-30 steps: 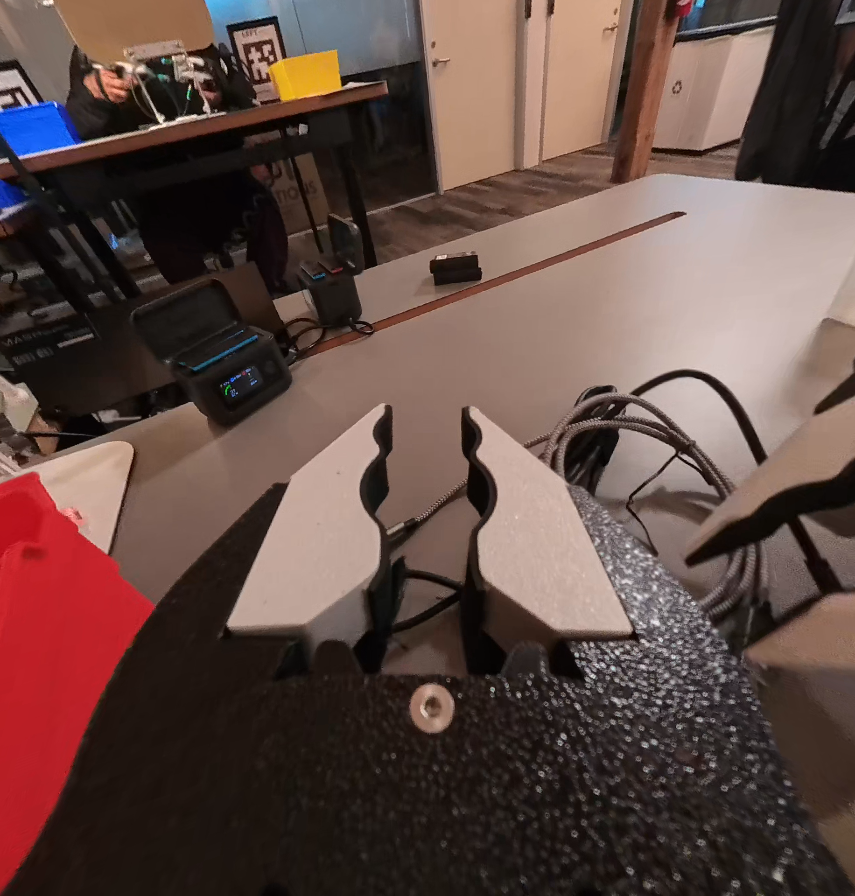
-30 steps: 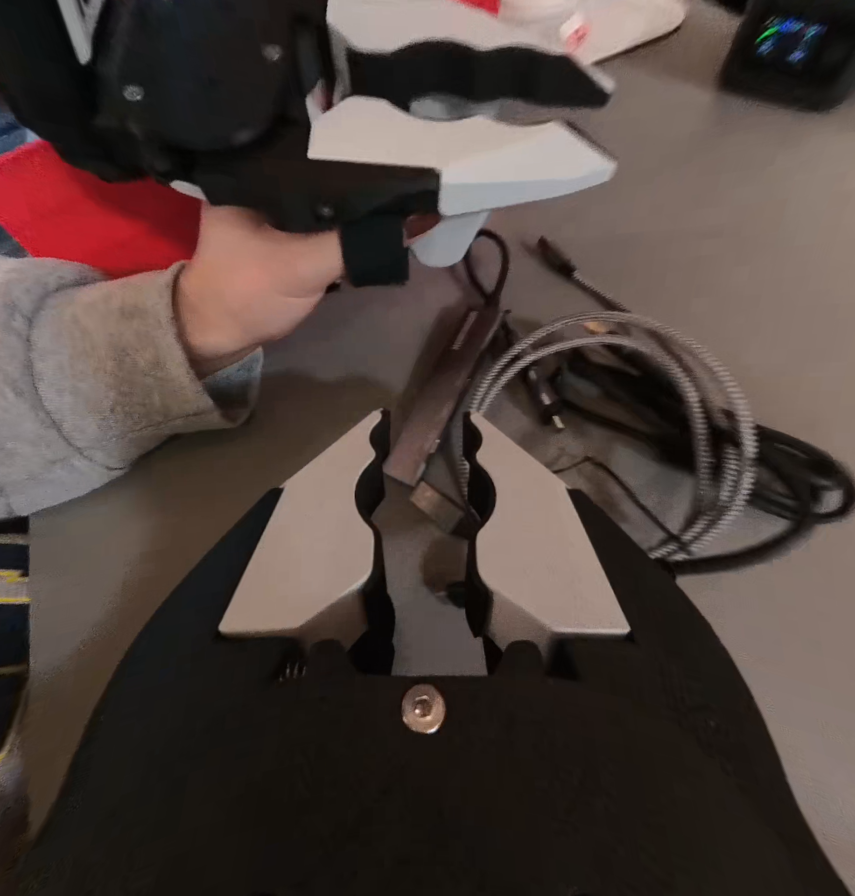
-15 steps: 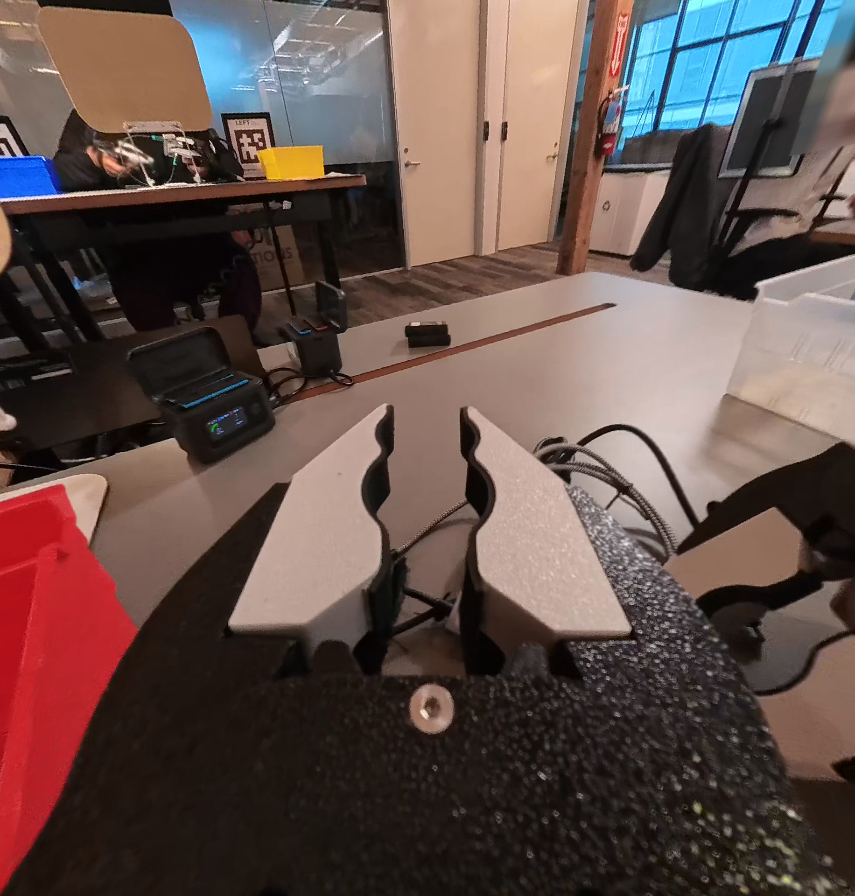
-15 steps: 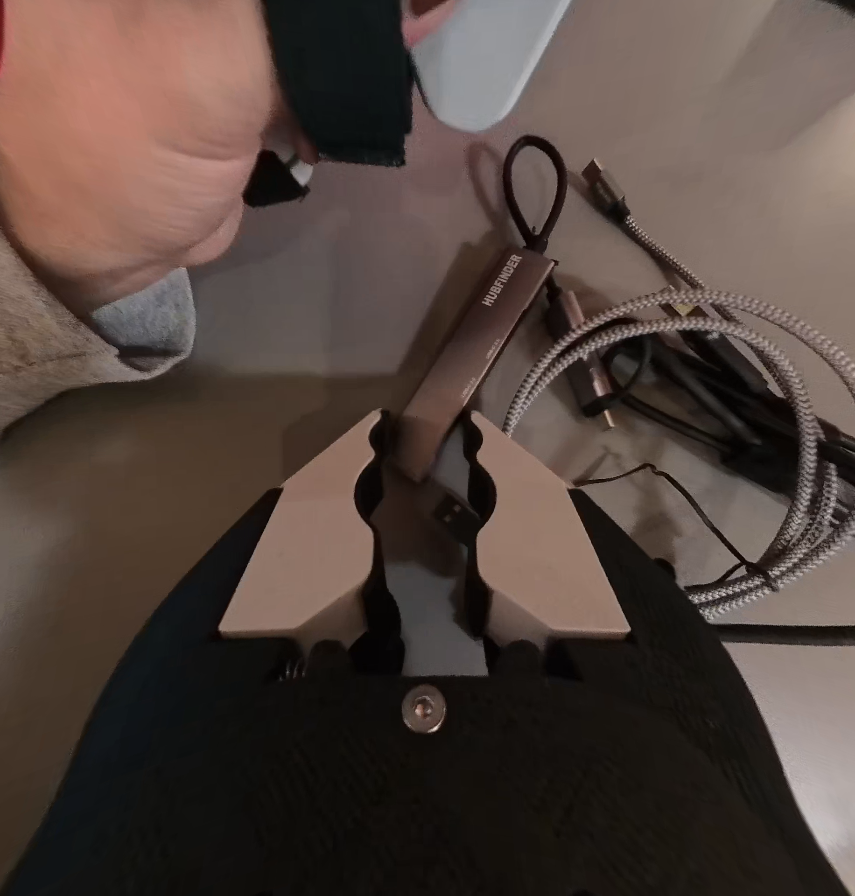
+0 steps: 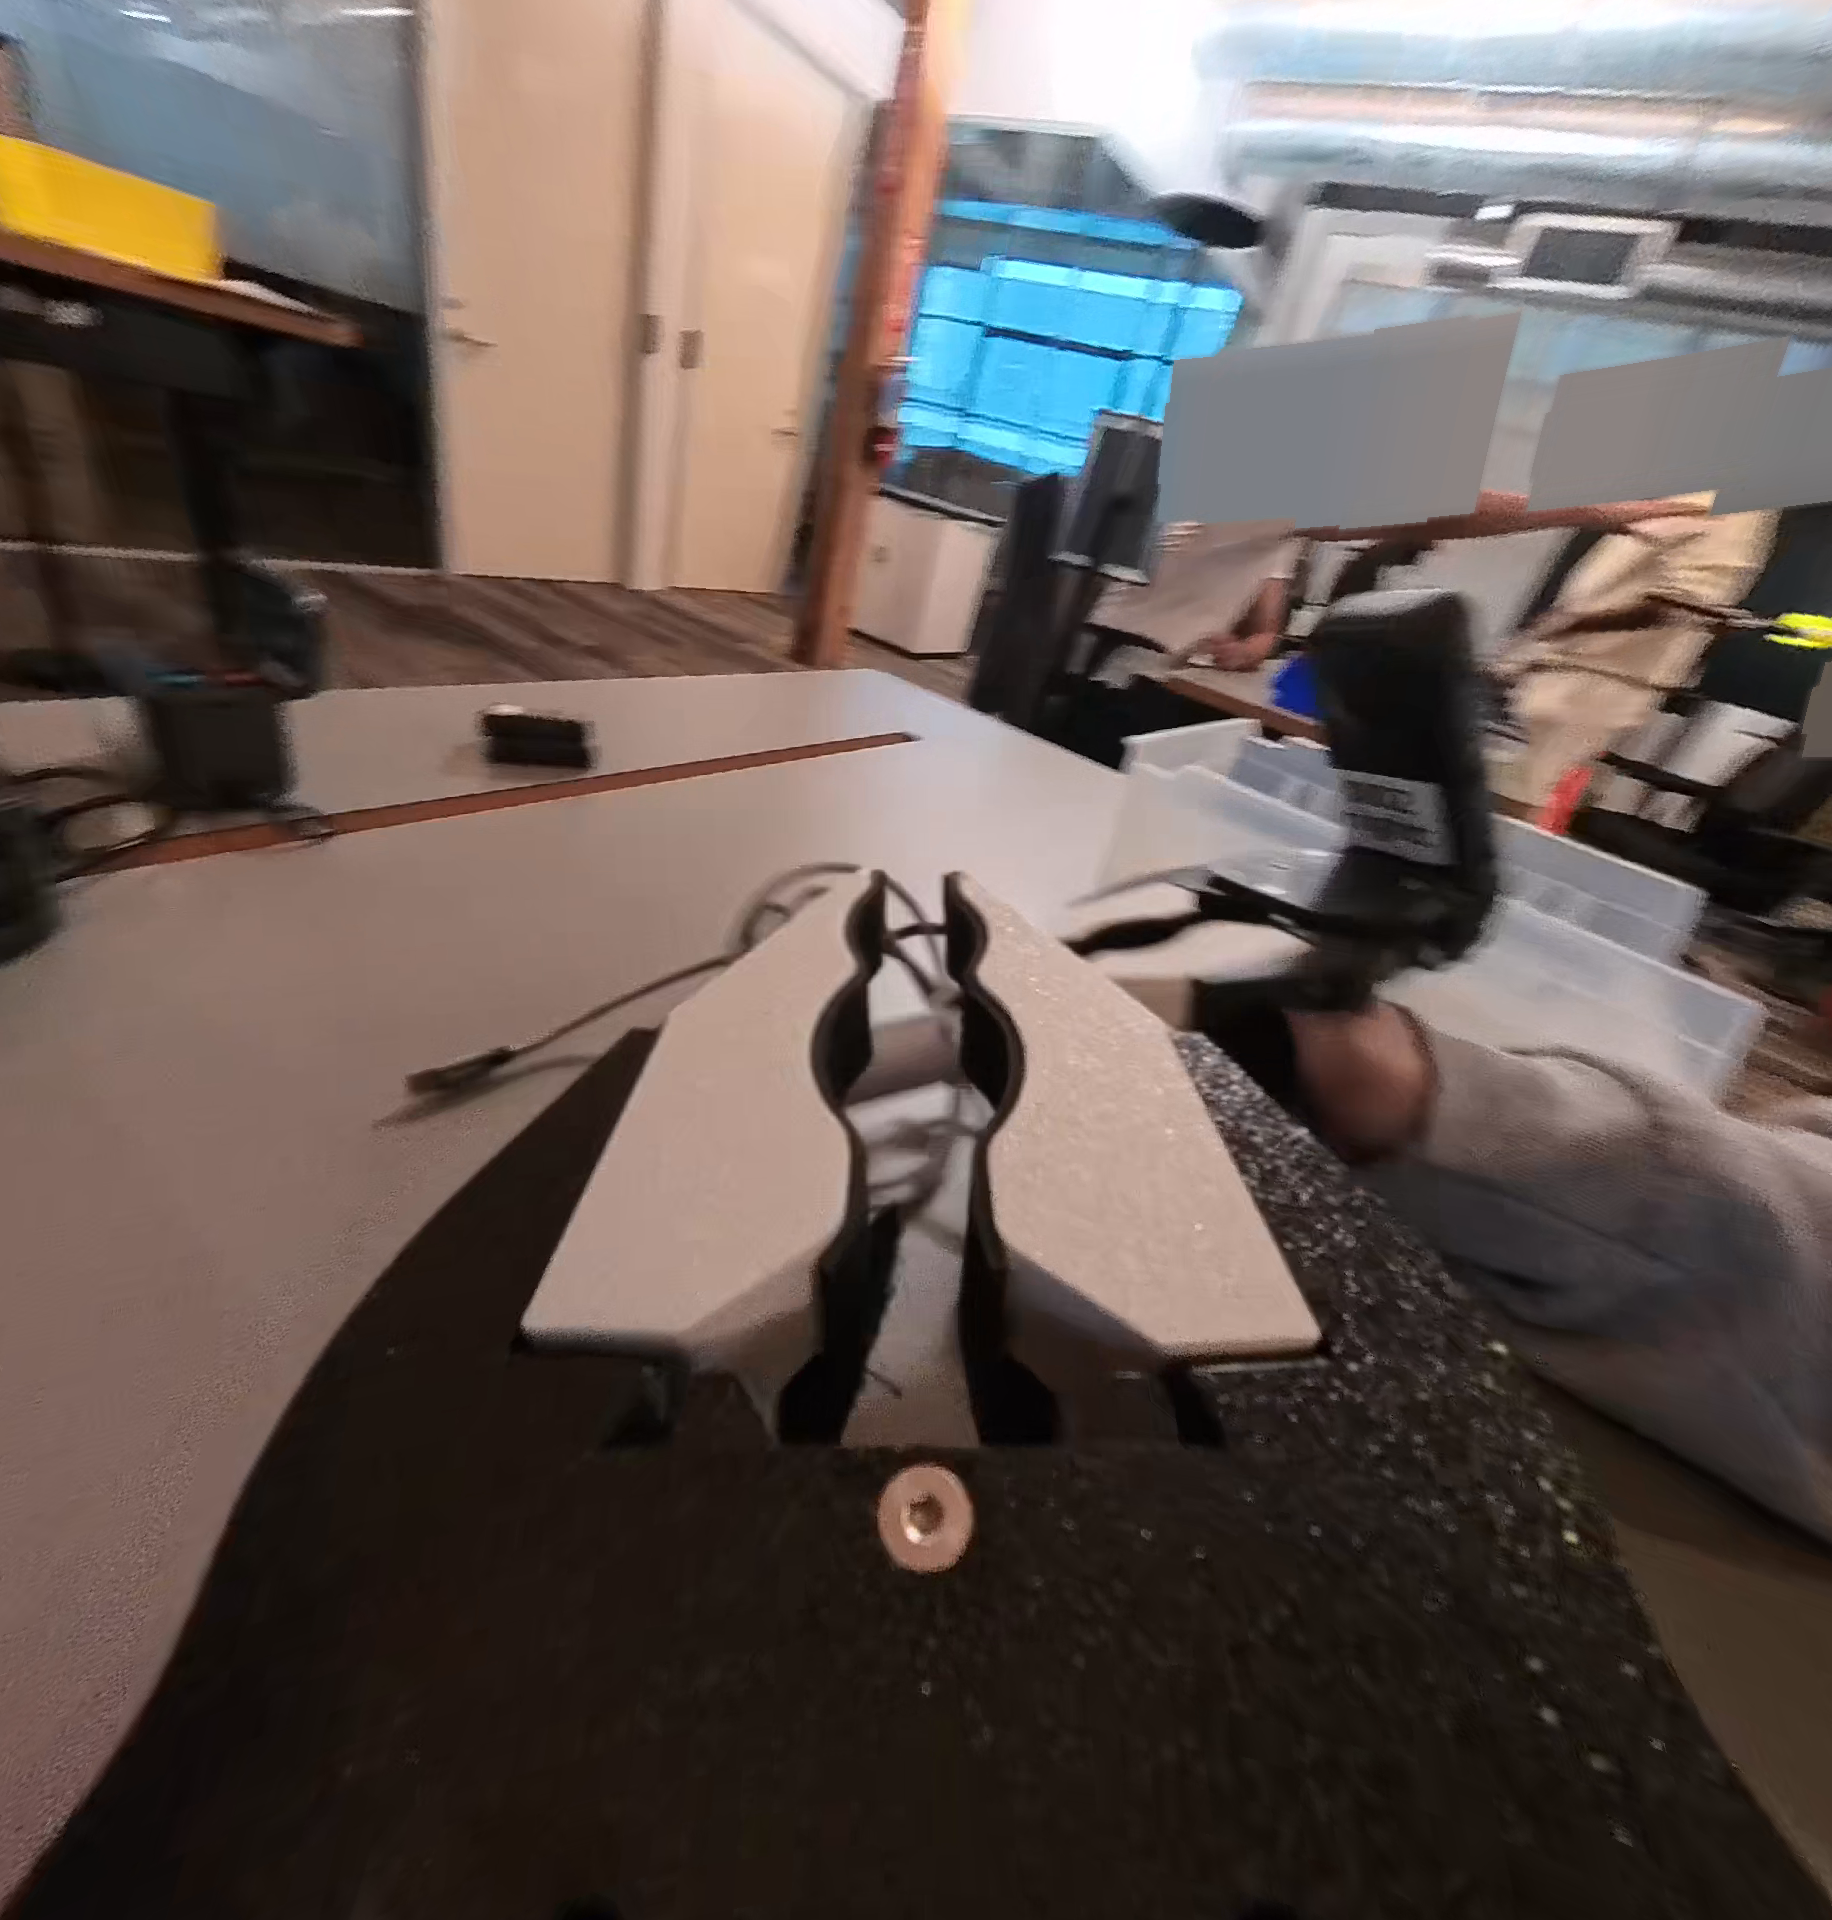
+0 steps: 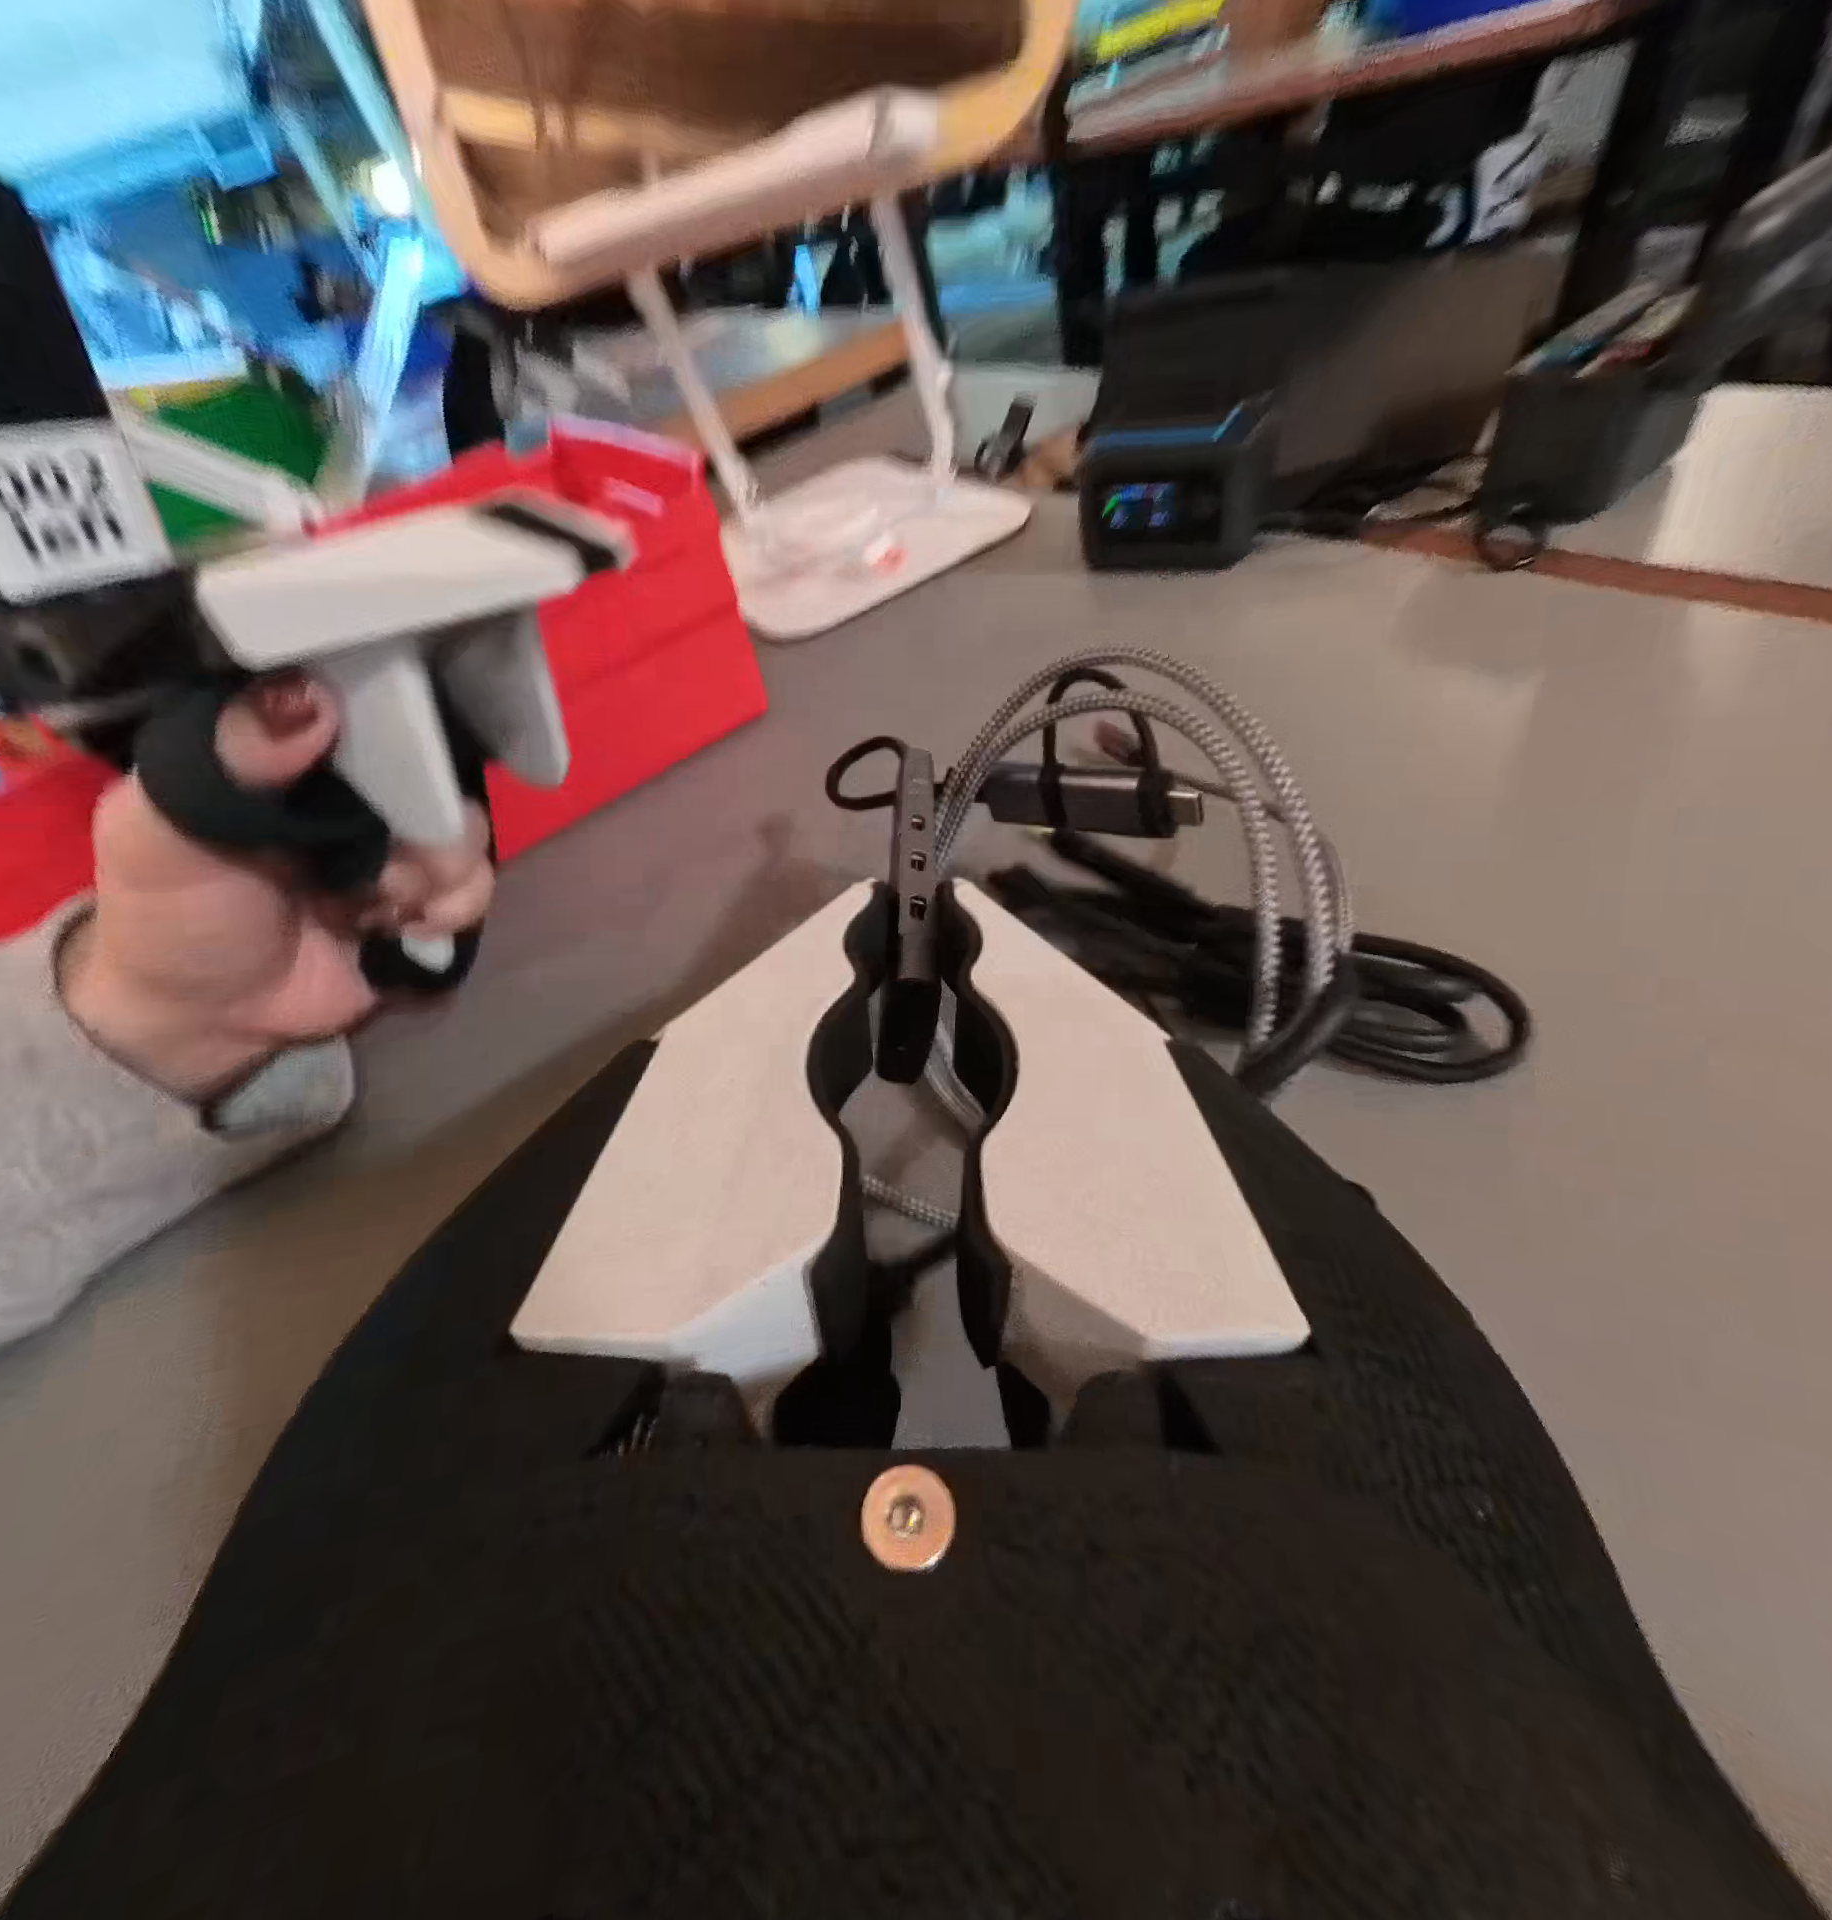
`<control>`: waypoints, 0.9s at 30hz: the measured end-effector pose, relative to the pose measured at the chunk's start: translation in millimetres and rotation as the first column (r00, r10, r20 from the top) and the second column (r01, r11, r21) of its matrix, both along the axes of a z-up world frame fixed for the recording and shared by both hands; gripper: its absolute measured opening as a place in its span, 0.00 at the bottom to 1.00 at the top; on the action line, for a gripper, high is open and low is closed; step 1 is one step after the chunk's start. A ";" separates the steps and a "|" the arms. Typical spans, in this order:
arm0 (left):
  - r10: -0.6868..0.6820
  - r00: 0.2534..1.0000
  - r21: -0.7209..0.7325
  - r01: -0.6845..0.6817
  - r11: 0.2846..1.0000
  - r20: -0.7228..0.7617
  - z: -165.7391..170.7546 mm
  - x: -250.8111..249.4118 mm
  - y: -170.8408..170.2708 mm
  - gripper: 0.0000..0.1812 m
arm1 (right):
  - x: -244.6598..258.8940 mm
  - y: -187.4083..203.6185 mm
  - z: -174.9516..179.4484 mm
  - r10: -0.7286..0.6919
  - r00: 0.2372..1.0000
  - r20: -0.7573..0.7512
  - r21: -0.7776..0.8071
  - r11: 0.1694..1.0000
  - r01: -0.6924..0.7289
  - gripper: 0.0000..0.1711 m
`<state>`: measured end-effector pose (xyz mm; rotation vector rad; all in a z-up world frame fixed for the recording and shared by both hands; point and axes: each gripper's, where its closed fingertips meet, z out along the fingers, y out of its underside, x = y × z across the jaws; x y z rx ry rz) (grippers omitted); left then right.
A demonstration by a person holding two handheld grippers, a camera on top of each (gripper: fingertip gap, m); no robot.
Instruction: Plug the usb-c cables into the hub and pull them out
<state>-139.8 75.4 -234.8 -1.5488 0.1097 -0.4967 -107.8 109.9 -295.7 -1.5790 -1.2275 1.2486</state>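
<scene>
Grey table (image 6: 1514,727) | right claw (image 6: 912,899) clamps hub (image 6: 914,862) | left claw (image 5: 912,894) slightly parted, empty

— Two grippers, same build: pale grey wedge fingers (image 6: 714,1164) with wavy black inner edges, on a speckled black base plate (image 5: 995,1714).
— One silver screw (image 6: 906,1518) centred below the fingers on each.
— Pale grey pistol grip (image 6: 413,717), black strap, a black-and-white marker tag (image 6: 55,514).
— Worn: grey knit sleeve (image 6: 70,1132).
</scene>
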 end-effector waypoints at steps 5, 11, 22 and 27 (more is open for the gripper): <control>-0.239 0.969 0.069 0.235 0.970 0.057 11.0 35.6 -13.1 0.04 | 18.1 19.2 41.2 -0.042 0.965 -0.257 -0.131 0.991 0.008 0.04; -0.357 0.904 -0.080 0.384 0.920 0.234 -17.6 56.0 -2.5 0.20 | 27.9 0.4 67.6 0.123 0.894 -0.430 -0.173 0.961 -0.216 0.04; -0.493 0.805 0.079 0.497 0.864 0.330 -2.1 63.5 -13.2 0.06 | 27.6 -48.7 62.1 0.414 0.828 -0.379 -0.089 0.874 -0.477 0.04; -0.486 0.813 0.063 0.494 0.867 0.320 -2.4 64.6 -12.5 0.04 | 27.2 -46.4 61.9 0.403 0.826 -0.394 -0.109 0.872 -0.477 0.04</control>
